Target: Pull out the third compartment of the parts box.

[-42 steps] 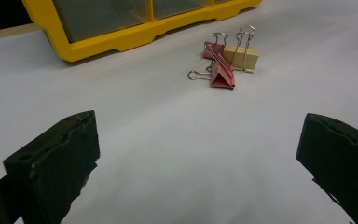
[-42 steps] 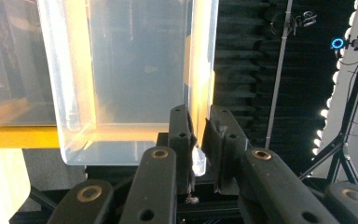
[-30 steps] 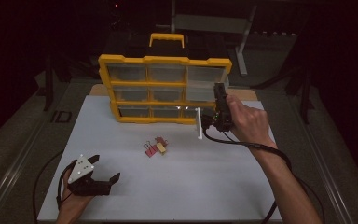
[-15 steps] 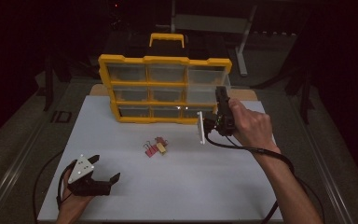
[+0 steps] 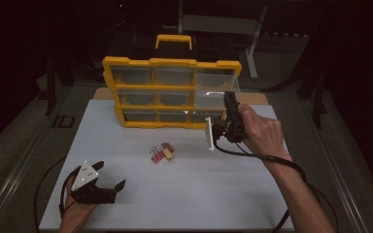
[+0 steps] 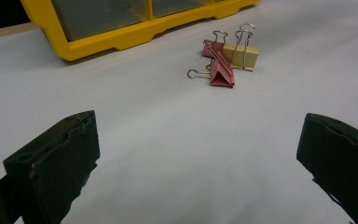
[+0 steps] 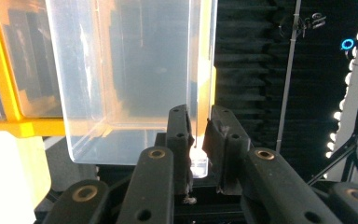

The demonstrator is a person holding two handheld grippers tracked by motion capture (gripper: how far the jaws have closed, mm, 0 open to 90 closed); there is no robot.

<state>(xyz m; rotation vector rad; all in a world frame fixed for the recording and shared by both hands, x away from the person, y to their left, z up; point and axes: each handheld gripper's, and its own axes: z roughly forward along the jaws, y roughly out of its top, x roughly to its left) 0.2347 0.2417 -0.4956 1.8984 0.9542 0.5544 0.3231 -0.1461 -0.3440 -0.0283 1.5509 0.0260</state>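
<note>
**Drawer pulled out, clips not yet stowed**

The right gripper (image 7: 196, 128) has its jaws nearly closed, pinching the front wall of the clear drawer (image 7: 130, 79), drawn partway out of the yellow organizer (image 5: 171, 92). Off to their left, nearer the person, the binder clips (image 5: 161, 152) lie loose on the bench (image 5: 223, 194). The left gripper (image 5: 108, 180) rests nearer still, jaws wide and empty. I judge the loading still lies ahead.

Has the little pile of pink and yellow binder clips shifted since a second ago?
No. The binder clips lie at the same spot below the yellow drawer organizer.
</note>
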